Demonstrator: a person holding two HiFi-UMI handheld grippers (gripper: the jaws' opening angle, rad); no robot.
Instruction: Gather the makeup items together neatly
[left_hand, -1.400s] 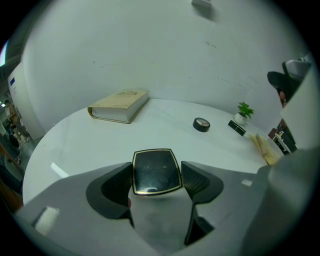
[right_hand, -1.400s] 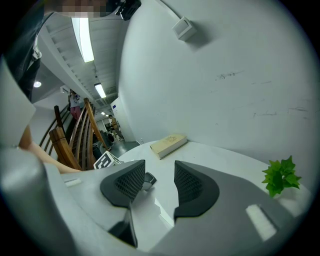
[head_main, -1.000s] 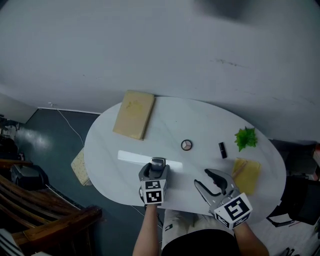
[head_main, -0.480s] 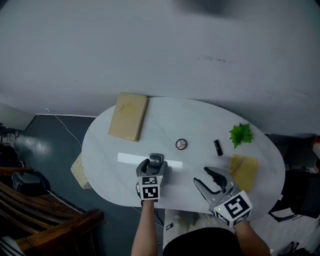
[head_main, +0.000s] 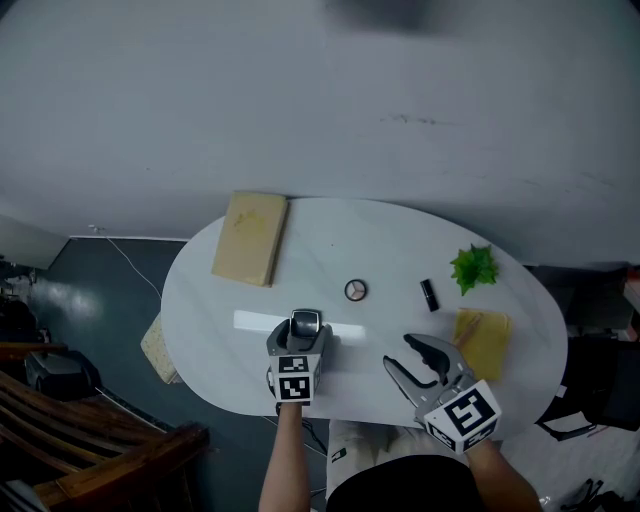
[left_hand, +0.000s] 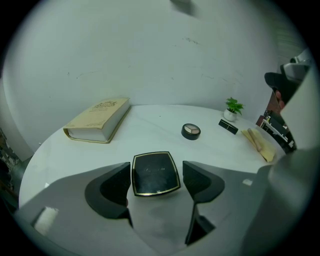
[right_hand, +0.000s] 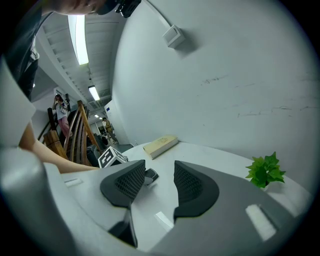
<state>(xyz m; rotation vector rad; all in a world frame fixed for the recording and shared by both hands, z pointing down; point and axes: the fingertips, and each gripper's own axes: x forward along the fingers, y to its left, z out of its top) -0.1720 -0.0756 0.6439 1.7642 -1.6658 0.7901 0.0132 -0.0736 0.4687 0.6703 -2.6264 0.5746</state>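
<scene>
1. My left claw (left_hand: 157, 181) stood at the near edge of the white desk (head_main: 380, 225). Its jaws had just been opening, and the square black compact (left_hand: 155, 172) lay flat between them, the pads clear of its sides.
2. My right claw (right_hand: 157, 181) hovered to the right, jaws apart, with nothing between them.
3. The round eyeshadow pot (head_main: 354, 290) and the black lipstick (head_main: 429, 294) lay farther off to the right, apart from each other. The lipstick sat just left of a small green plant (head_main: 473, 268).
4. To do this well, I judged, the compact wanted an even pinch on both side edges, kept low and flat. It could then be set down beside the round pot without knocking it.
</scene>
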